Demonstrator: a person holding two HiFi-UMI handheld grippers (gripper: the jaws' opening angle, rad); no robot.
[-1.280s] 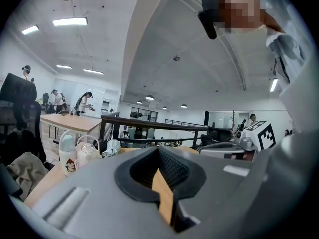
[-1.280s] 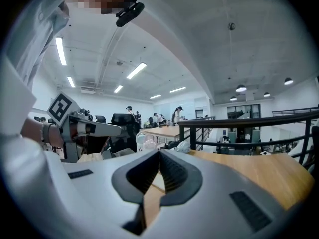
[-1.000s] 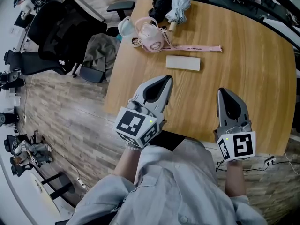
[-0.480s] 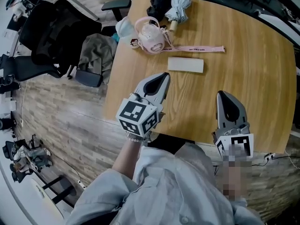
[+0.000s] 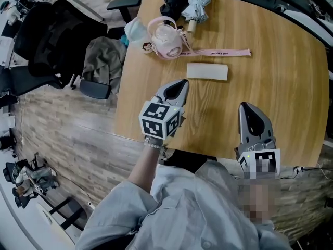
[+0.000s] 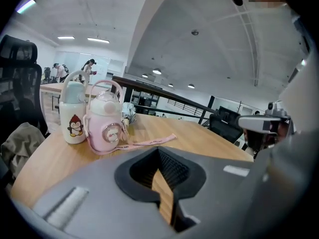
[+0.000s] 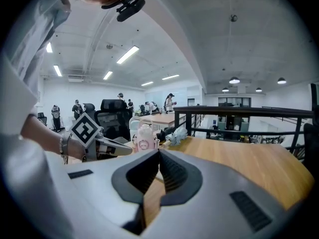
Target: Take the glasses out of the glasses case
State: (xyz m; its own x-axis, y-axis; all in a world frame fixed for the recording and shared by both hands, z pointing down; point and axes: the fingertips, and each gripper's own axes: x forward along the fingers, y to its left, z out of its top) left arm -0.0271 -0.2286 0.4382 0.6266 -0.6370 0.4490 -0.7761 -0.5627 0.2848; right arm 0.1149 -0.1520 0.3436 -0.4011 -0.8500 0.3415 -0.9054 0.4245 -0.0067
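I am lowering the left tongs (image 5: 178,86) closer to the bench (image 5: 281,61), nearing the glasses case (image 5: 207,71), which is lying closed just ahead. The right tongs (image 5: 250,110) are trailing. Both are pinched together, gripping nothing, so the reach is only starting.

**Open-plan office, pretty clearly**

Big wooden table (image 5: 281,77), black swivel chair (image 5: 57,38) on a wood-look floor (image 5: 67,124). Long strip lights (image 7: 128,54) overhead, more desks further back with people (image 7: 170,102) standing around, and a dark railing (image 7: 239,109) behind.
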